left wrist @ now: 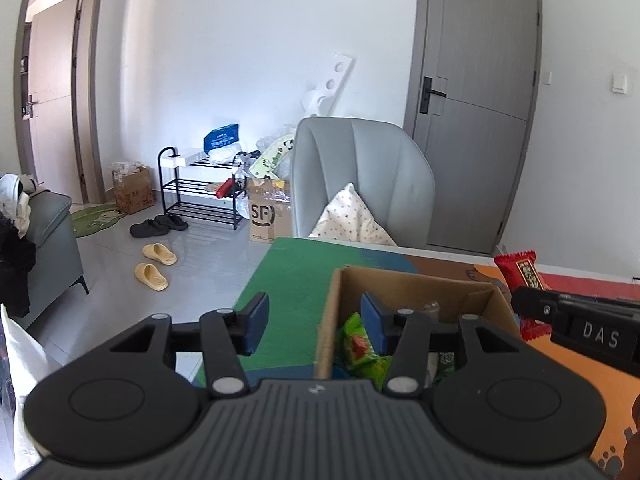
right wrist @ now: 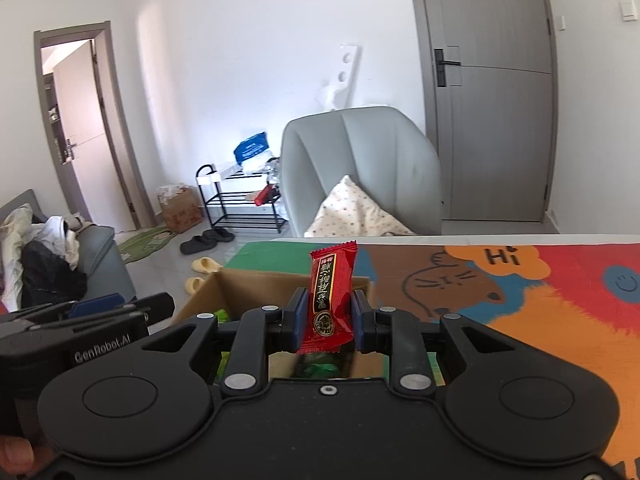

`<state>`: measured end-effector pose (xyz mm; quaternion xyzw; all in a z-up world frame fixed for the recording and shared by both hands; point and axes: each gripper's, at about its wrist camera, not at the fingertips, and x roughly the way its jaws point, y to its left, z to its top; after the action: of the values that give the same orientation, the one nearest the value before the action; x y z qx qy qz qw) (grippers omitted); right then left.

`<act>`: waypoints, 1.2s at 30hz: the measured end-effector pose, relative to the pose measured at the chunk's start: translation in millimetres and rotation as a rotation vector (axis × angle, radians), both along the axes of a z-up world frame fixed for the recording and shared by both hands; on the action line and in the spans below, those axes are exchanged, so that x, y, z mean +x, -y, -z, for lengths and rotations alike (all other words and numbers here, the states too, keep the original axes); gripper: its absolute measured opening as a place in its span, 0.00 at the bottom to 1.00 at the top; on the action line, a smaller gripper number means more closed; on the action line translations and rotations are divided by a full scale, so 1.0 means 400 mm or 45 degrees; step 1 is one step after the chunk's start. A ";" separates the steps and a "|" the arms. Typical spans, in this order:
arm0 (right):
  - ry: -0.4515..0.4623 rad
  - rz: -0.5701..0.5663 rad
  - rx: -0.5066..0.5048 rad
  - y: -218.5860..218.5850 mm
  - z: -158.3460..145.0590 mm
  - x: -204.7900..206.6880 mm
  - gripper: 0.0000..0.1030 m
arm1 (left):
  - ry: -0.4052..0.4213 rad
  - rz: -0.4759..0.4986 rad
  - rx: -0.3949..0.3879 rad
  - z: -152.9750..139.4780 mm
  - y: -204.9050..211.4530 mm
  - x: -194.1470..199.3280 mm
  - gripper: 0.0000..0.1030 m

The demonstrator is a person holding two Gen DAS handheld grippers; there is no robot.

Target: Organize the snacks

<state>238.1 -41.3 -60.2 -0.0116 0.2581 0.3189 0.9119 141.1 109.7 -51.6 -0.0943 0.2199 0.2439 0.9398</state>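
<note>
Green snacks (left wrist: 360, 344) already in the box (left wrist: 416, 280), right gripper (right wrist: 325, 320) clamping the red snack (right wrist: 330, 296) above it, left gripper (left wrist: 316, 326) spread wide around the box's near wall.

Lighting: bright, even daylight in both views. Glare: sheen on the floor tiles (left wrist: 208, 248); soft bright band on the white wall (right wrist: 240, 80). Shadows: faint. Distortion: strong fisheye bowing of door frames; dark corner vignetting. Focus: mostly sharp.

A colourful cartoon mat (right wrist: 560, 304) carries the cardboard box (left wrist: 416, 284).
</note>
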 end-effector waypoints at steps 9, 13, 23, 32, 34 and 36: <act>-0.002 -0.041 0.045 -0.010 -0.013 -0.024 0.46 | 0.030 -0.038 0.019 -0.036 0.001 -0.031 0.62; 0.003 -0.005 0.051 0.009 -0.024 -0.028 0.58 | 0.058 -0.037 0.019 -0.050 0.011 -0.041 0.70; 0.118 0.098 0.062 0.092 -0.056 -0.078 0.93 | 0.112 0.044 0.041 -0.075 0.077 -0.059 0.87; 0.156 0.201 0.074 0.186 -0.058 -0.089 1.00 | 0.121 0.130 0.039 -0.077 0.150 -0.051 0.92; 0.160 0.222 0.079 0.207 -0.057 -0.090 1.00 | 0.114 0.156 0.047 -0.077 0.172 -0.045 0.92; 0.160 0.245 0.085 0.229 -0.056 -0.090 1.00 | 0.091 0.174 0.052 -0.074 0.194 -0.039 0.92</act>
<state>202.0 -132.9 -38.0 0.0236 0.1897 0.2371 0.9525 125.7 32.1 -22.1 -0.0685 0.1870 0.1800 0.9633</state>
